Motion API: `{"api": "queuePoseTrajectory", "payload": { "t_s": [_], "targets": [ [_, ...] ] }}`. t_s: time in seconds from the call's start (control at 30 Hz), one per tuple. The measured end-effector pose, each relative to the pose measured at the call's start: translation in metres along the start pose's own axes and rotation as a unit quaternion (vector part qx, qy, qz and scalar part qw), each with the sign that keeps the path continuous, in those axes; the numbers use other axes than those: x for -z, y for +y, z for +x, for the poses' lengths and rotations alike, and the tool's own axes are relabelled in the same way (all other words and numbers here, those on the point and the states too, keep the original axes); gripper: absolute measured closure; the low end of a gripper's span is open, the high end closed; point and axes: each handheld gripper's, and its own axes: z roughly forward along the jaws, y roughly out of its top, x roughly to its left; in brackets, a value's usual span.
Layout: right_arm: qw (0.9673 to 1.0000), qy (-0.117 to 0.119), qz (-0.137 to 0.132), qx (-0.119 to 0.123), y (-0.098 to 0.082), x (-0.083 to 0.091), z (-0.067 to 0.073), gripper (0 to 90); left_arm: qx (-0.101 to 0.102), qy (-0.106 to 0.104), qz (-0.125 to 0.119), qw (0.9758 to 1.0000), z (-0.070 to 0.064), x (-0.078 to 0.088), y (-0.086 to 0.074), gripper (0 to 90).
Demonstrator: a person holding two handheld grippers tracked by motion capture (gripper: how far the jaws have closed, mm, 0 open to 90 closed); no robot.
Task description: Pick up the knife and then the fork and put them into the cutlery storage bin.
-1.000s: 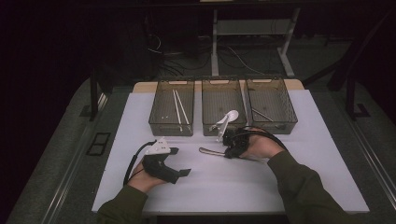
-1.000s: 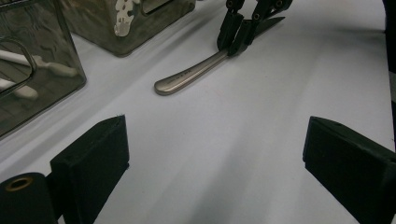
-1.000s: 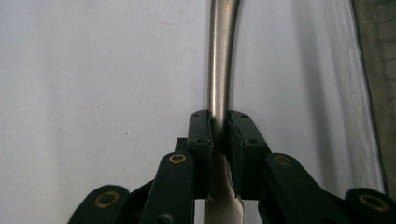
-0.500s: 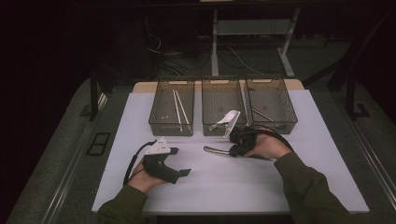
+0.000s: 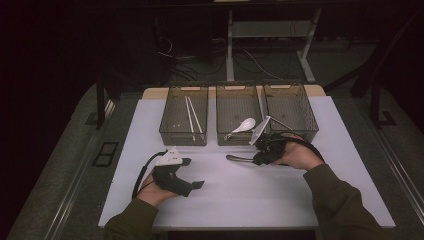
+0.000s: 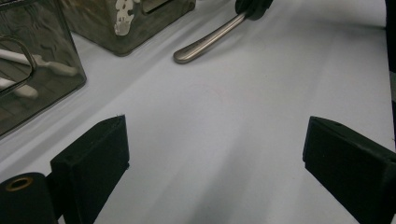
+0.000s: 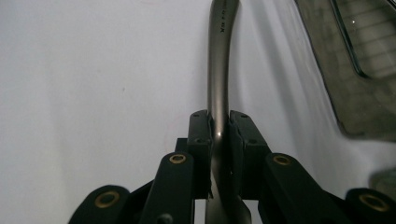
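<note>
So my right gripper point(image 5: 260, 156) is pinched tight on a long brushed-metal utensil handle point(image 7: 218, 70), and in the right gripper view you can see both black pads squeezing the stem with the handle running straight away from the jaws over the white table point(image 5: 240, 195). I honestly can't tell whether it's a spoon or a fork, since the business end is hidden down between the jaws. From the high view the handle point(image 5: 235, 158) sticks out to the left of my right hand, lying close to level just in front of the middle one of three smoky see-through plastic bins point(image 5: 235, 135) lined up along the far edge of the table. That middle bin has a white ceramic soup spoon point(image 5: 243, 125) lying in it, the left bin point(image 5: 181, 136) holds a pair of pale chopsticks point(image 5: 192, 116), and the right bin point(image 5: 297, 134) has thin metal pieces in it that I can't make out. My left gripper point(image 5: 186, 183) is sitting low over the table on the near left, well apart from the bins, with its jaws spread wide and nothing but bare white table between them. In the left gripper view the rounded tip of the metal handle point(image 6: 205, 43) shows up ahead, near the corner of a bin.
</note>
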Motion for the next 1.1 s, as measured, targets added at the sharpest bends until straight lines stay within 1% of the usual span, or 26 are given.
{"api": "queuePoseTrajectory", "payload": {
  "t_s": [0.07, 0.17, 0.37, 0.4, 0.7, 0.83, 0.97, 1.1],
  "targets": [
    [1.0000, -0.003, -0.007, -0.001, -0.004, 0.005, -0.001, 79.5, 0.000, 0.000, 0.000, 1.0000, 0.000, 0.000, 0.000, 6.2],
    [0.9998, -0.006, -0.017, -0.008, -0.011, 0.013, -0.003, 79.6, -0.001, 0.001, 0.001, 1.0000, 0.000, 0.000, 0.000, 6.2],
    [0.9993, -0.013, -0.030, -0.018, -0.023, 0.027, -0.006, 79.5, 0.000, 0.001, 0.001, 1.0000, 0.000, -0.001, 0.000, 6.2],
    [0.9991, -0.011, -0.033, -0.026, -0.025, 0.029, -0.006, 79.5, -0.001, 0.001, 0.001, 1.0000, 0.000, 0.000, 0.000, 6.2],
    [0.9973, -0.024, -0.056, -0.042, -0.044, 0.055, -0.011, 79.5, 0.001, 0.001, 0.002, 1.0000, 0.000, -0.001, 0.000, 6.2],
    [0.9957, -0.034, -0.068, -0.053, -0.054, 0.068, -0.012, 79.5, 0.002, 0.001, 0.003, 1.0000, 0.001, -0.001, -0.001, 6.2],
    [0.9944, -0.038, -0.075, -0.065, -0.063, 0.083, -0.015, 79.5, 0.002, 0.001, 0.004, 1.0000, 0.001, -0.001, -0.001, 6.2],
    [0.9923, -0.053, -0.083, -0.076, -0.070, 0.098, -0.018, 79.5, 0.002, 0.001, 0.004, 1.0000, 0.001, -0.001, -0.001, 6.2]
  ]
}}
